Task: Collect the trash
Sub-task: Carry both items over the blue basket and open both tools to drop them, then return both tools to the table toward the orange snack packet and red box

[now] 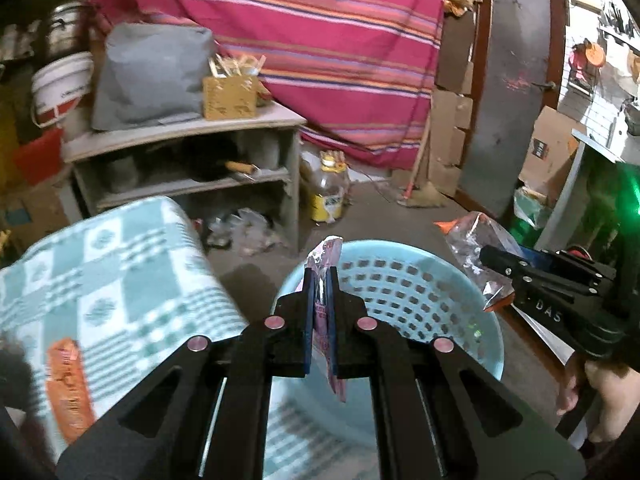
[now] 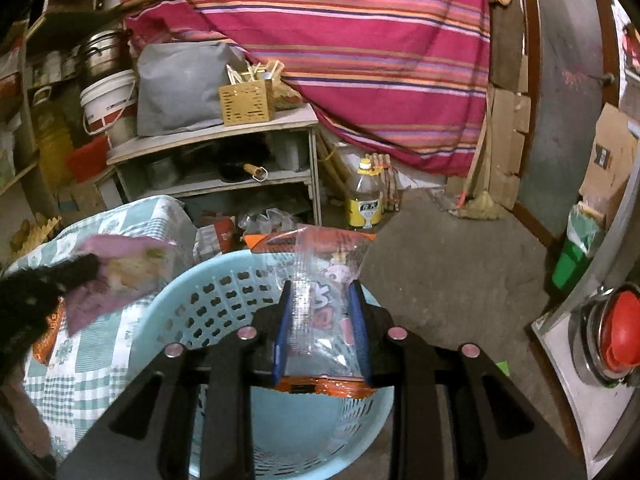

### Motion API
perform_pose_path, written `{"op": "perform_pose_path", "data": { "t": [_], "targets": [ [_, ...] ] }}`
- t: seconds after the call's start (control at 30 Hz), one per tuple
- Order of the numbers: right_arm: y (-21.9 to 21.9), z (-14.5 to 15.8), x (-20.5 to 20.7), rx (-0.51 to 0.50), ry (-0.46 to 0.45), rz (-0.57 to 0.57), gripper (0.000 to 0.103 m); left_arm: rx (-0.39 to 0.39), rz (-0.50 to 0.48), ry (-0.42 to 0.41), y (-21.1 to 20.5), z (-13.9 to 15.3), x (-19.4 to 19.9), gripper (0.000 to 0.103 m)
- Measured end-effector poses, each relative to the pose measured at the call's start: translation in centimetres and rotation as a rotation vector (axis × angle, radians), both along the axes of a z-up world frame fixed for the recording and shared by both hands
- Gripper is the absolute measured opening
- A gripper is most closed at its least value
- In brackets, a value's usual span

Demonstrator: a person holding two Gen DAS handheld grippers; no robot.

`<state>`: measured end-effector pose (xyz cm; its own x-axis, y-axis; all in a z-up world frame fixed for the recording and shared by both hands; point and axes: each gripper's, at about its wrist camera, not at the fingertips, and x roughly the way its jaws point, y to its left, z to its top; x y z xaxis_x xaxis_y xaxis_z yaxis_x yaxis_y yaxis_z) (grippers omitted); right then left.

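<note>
A light blue perforated basket [image 1: 420, 292] stands on the floor below both grippers; it also shows in the right wrist view [image 2: 208, 312]. My left gripper [image 1: 321, 276] is shut on a pink wrapper [image 1: 329, 252] and holds it over the basket's near rim. In the right wrist view the left gripper [image 2: 86, 266] is blurred at the left with the pink wrapper [image 2: 120, 276]. My right gripper [image 2: 320, 290] is shut on a clear and orange snack bag [image 2: 324, 276] above the basket. In the left wrist view the right gripper [image 1: 490, 256] holds that bag [image 1: 476, 248] at the basket's right.
A table under a green checked cloth [image 1: 120, 280] stands left of the basket, with an orange wrapper [image 1: 68, 388] on it. A grey shelf unit [image 1: 188, 168], an oil bottle [image 1: 329, 188] and loose plastic litter [image 1: 248, 228] lie beyond. A striped curtain [image 1: 320, 40] hangs behind.
</note>
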<state>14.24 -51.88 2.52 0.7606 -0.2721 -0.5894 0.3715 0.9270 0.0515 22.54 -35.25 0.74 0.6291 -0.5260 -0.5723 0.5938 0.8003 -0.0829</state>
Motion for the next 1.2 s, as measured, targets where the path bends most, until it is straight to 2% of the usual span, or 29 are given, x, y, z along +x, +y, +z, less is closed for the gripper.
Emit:
{"op": "perform_pose_path", "data": {
  "t": [0.17,0.27,0.33,0.47,0.53,0.63,0.73,0.77,0.8,0.87,1.03,1.1,1.2],
  "targets": [
    [-0.3,-0.3,0.1,0.014,0.010,0.003,0.028,0.021,-0.025,0.029,-1.6,-1.2,0.2,0.010],
    [0.1,-0.6,0.5,0.009,0.022,0.014,0.028,0.025,-0.020,0.040,-1.4,-1.3,0.2,0.027],
    [0.0,-0.6,0.7,0.006,0.026,0.020,0.028,0.023,0.002,0.032,-0.7,-1.1,0.3,0.045],
    [0.3,-0.7,0.9,0.008,0.030,0.022,0.028,0.016,0.039,0.009,0.9,0.0,0.1,0.058],
    [0.6,-0.8,1.2,0.007,0.037,0.027,0.028,0.016,0.077,-0.022,2.2,0.7,-0.2,0.075],
    [1.4,-1.0,1.7,-0.001,0.052,0.035,0.028,0.019,0.134,-0.077,4.3,1.8,-0.8,0.084],
    [2.0,-1.3,2.2,-0.010,0.064,0.035,0.029,0.023,0.173,-0.098,6.3,2.6,-1.1,0.090],
    [2.1,-1.4,2.3,-0.012,0.067,0.035,0.035,0.025,0.189,-0.106,7.1,2.9,-1.2,0.091],
    [2.3,-1.5,2.5,-0.012,0.071,0.032,0.048,0.026,0.205,-0.112,7.8,3.1,-1.2,0.093],
    [2.5,-1.6,2.8,-0.012,0.075,0.021,0.065,0.020,0.234,-0.121,9.5,3.8,-1.4,0.094],
    [3.3,-1.8,3.3,-0.028,0.096,-0.008,0.070,0.020,0.289,-0.136,13.5,4.8,-1.8,0.097],
    [3.9,-1.5,3.3,-0.027,0.086,-0.003,0.075,0.030,0.312,-0.145,14.9,5.0,-2.0,0.097],
    [5.7,-0.8,3.3,-0.054,0.067,0.011,0.077,0.045,0.359,-0.148,18.1,5.1,-2.3,0.097]
  ]
}}
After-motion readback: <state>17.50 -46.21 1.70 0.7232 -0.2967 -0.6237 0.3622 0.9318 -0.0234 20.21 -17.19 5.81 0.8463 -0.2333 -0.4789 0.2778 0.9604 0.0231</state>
